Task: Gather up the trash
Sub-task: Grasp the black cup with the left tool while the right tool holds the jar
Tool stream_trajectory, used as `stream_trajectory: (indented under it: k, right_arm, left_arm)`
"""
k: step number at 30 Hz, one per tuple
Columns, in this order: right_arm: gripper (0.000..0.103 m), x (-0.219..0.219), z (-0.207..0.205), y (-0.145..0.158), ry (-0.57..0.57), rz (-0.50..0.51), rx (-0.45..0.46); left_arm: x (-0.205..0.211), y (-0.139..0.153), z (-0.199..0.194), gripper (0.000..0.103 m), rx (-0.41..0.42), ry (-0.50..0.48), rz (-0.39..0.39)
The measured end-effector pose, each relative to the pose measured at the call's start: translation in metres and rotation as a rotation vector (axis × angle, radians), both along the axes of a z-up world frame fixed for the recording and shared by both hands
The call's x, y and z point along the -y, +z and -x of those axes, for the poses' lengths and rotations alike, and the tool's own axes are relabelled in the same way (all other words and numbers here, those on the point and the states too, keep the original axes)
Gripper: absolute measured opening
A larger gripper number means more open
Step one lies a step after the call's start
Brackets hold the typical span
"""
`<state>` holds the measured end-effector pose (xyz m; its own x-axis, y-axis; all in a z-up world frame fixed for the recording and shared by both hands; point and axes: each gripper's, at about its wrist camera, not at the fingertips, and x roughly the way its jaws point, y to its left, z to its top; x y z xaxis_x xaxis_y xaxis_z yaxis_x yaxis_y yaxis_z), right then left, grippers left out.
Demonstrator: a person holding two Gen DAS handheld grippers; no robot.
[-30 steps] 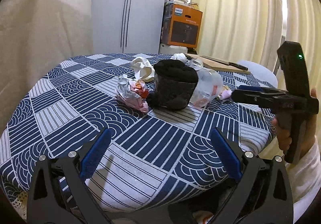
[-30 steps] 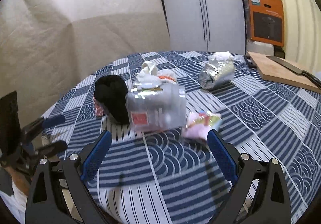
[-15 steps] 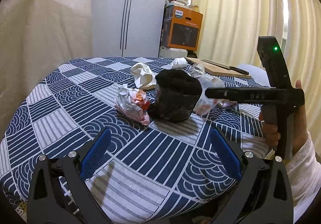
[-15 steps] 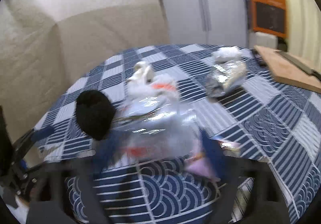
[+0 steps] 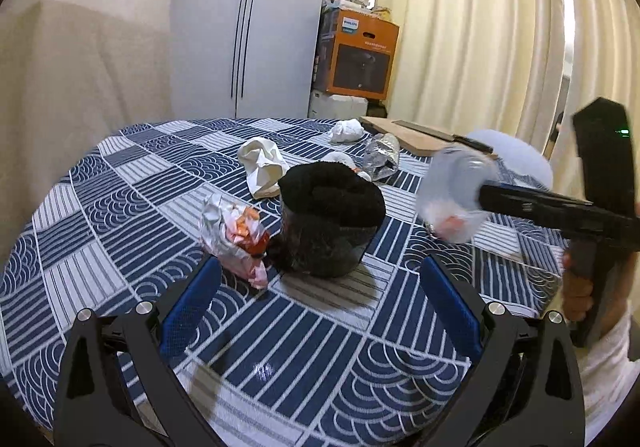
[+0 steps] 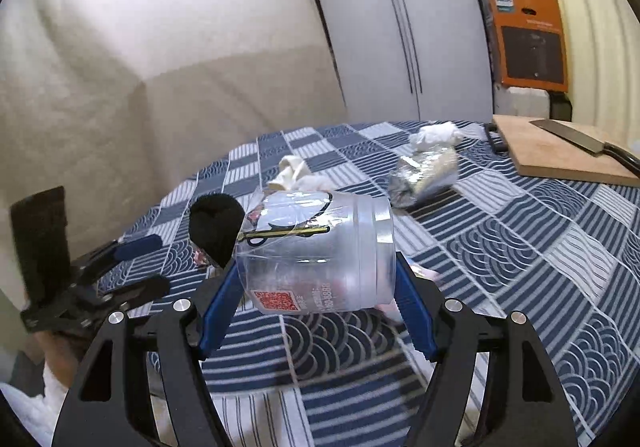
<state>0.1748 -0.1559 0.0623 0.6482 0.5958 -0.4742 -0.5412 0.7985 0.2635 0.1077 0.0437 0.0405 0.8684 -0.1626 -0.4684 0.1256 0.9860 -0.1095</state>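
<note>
Clear thin plastic is what my right gripper [image 6: 318, 289] has just closed on: the cup [image 6: 316, 253] hangs sideways above the table [image 6: 520, 247], and I'd guess it could buckle or slip. My left gripper [image 5: 320, 311] is wide and empty; there's room above the black bin [image 5: 328, 219], while the knife [image 6: 580, 141] sits near the far edge

Table [image 5: 120, 231]: black bin [image 5: 330, 223], wrappers [image 5: 236, 235], cutting board [image 6: 560, 155].

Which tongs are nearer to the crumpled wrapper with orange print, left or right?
Left. The left tongs hang open just before the crumpled wrapper; the right tongs grip a clear plastic jar beyond the black bag.
</note>
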Motion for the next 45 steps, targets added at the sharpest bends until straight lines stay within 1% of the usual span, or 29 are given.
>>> stream_trajectory:
  k: [6, 9, 13, 18, 22, 24, 26, 27, 29, 34, 38, 42, 45]
  right_arm:
    - [0.068, 0.024, 0.013, -0.004, 0.008, -0.015, 0.005]
    - [0.068, 0.032, 0.017, -0.007, 0.011, -0.023, 0.007]
    - [0.068, 0.04, 0.022, -0.009, 0.01, -0.018, 0.015]
    - [0.068, 0.049, 0.023, -0.012, 0.007, -0.028, 0.01]
    - [0.068, 0.055, 0.026, -0.015, 0.004, -0.037, 0.002]
    - [0.068, 0.061, 0.029, -0.016, -0.025, -0.051, 0.007]
    - [0.068, 0.066, 0.028, -0.017, -0.029, -0.07, -0.005]
    - [0.068, 0.067, 0.028, -0.017, -0.031, -0.078, -0.009]
    - [0.068, 0.071, 0.03, -0.019, -0.038, -0.085, -0.012]
    - [0.068, 0.08, 0.036, -0.019, -0.057, -0.116, -0.011]
    - [0.068, 0.082, 0.04, -0.016, -0.099, -0.096, 0.005]
    - [0.068, 0.085, 0.046, -0.015, -0.091, -0.119, 0.006]
    - [0.068, 0.086, 0.051, -0.013, -0.083, -0.129, 0.009]
  left_arm:
    - [0.01, 0.003, -0.02, 0.097, -0.024, 0.005, -0.03]
    - [0.012, 0.004, -0.028, 0.097, -0.033, 0.022, -0.055]
    - [0.012, 0.007, -0.041, 0.097, -0.054, 0.015, -0.053]
    - [0.017, 0.006, -0.055, 0.097, -0.084, 0.024, -0.103]
    - [0.027, 0.003, -0.062, 0.096, -0.105, -0.001, -0.135]
    - [0.029, 0.003, -0.063, 0.088, -0.113, -0.023, -0.137]
    - [0.027, 0.0, -0.066, 0.071, -0.133, -0.015, -0.13]
    - [0.025, -0.001, -0.068, 0.065, -0.137, -0.004, -0.124]
    - [0.021, -0.001, -0.068, 0.065, -0.139, -0.014, -0.092]
    - [0.018, 0.001, -0.064, 0.064, -0.115, -0.023, -0.063]
    - [0.021, 0.007, -0.058, 0.064, -0.085, -0.034, -0.07]
    - [0.019, 0.019, -0.042, 0.064, -0.04, -0.049, -0.042]
    - [0.02, 0.027, -0.029, 0.064, -0.006, -0.053, -0.041]
